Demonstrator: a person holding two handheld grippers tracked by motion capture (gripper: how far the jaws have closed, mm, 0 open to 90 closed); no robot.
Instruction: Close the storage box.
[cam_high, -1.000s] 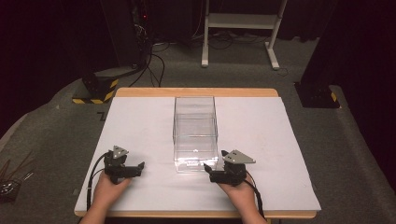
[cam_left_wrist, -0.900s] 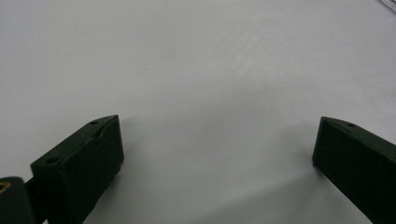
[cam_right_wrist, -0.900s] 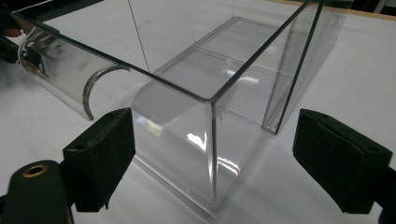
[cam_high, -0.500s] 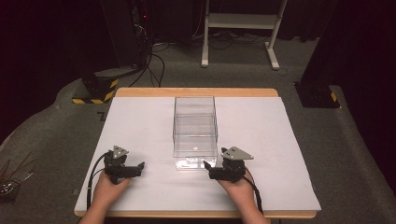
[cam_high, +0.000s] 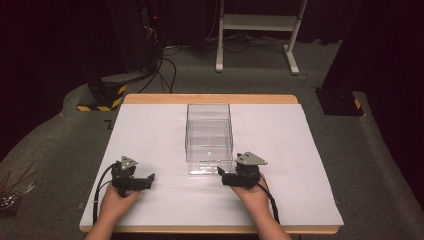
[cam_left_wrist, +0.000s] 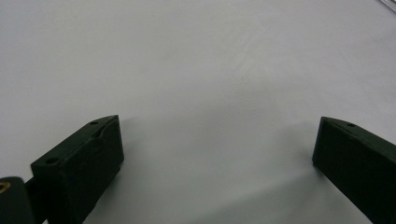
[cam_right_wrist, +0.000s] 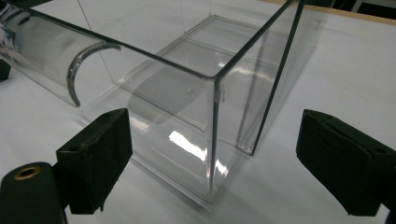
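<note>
A clear plastic box (cam_high: 209, 150) with an open top stands at the middle of the white table (cam_high: 300, 150). My right gripper (cam_high: 223, 176) lies just in front of the box's near right corner, pointing left, and is open. In the right gripper view that corner of the box (cam_right_wrist: 177, 98) stands between and just beyond the jaws of my right gripper (cam_right_wrist: 214, 126), apart from them. My left gripper (cam_high: 151, 178) rests at the front left of the table, well clear of the box. Its jaws are wide apart over bare white surface in the left gripper view, where my left gripper (cam_left_wrist: 219, 135) holds nothing.
The table's wooden edge (cam_high: 210, 98) runs along the back. On the floor beyond are a black base with yellow-black stripes (cam_high: 102, 95), cables and a white frame (cam_high: 260, 30). Thin rods (cam_high: 12, 192) lie on the floor at the left.
My right gripper has crept slightly toward the box's near corner. The left gripper has stayed where it was.
</note>
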